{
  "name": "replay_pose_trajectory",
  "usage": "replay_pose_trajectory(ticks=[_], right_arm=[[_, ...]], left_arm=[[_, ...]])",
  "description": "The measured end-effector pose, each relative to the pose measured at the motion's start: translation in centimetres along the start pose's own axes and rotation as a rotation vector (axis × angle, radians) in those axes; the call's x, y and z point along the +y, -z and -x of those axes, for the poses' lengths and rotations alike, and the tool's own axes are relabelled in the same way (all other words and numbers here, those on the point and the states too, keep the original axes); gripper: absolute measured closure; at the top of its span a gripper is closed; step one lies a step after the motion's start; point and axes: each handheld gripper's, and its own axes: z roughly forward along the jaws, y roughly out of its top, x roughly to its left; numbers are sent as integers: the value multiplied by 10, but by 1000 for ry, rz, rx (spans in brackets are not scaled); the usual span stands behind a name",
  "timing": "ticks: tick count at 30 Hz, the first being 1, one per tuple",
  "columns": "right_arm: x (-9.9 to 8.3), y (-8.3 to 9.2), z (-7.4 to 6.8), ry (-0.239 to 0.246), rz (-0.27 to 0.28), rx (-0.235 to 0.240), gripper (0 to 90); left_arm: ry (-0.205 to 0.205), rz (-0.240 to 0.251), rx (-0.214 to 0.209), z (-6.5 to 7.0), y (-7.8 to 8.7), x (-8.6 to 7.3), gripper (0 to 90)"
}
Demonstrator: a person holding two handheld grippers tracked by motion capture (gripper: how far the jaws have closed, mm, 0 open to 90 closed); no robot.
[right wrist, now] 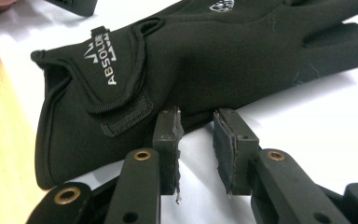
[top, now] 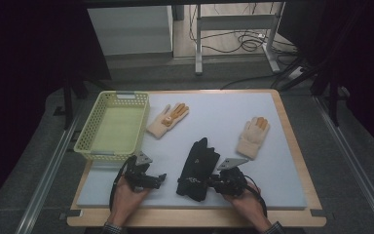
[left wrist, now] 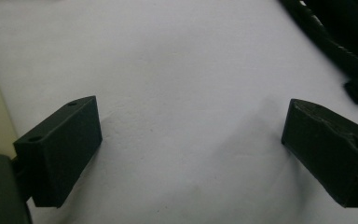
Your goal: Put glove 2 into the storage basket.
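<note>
Your right gripper was nearest the black glove, tips at its cuff-side edge, jaws narrowly parted with nothing pinched yet. The glove lay on the white mat, long axis running cuff-near to fingers-far. Your left gripper sat low over bare mat, jaws spread wide and empty.

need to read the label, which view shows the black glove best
The right gripper view: the black glove is close up, cuff strap and white lettering legible. The high view shows its whole outline, small and dark. The left gripper view catches a dark edge at top right.
</note>
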Motion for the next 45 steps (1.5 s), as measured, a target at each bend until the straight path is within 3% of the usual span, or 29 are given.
replay_pose_trajectory(ticks=[14, 20, 27, 37, 45], right_arm=[[26, -33, -4, 19, 32, -19, 677], [35, -43, -6, 58, 39, -25, 618], [30, -28, 3, 62, 39, -46, 529], [12, 7, 43, 33, 50, -137, 403], [-11, 20, 70, 49, 42, -190, 197]], left_arm=[[-20, -14, -3, -10, 7, -6, 33], [-16, -16, -4, -10, 7, -6, 33], [-14, -14, -6, -10, 6, -6, 30], [-10, -13, -10, -10, 6, -7, 29], [-10, -13, -12, -10, 6, -7, 26]])
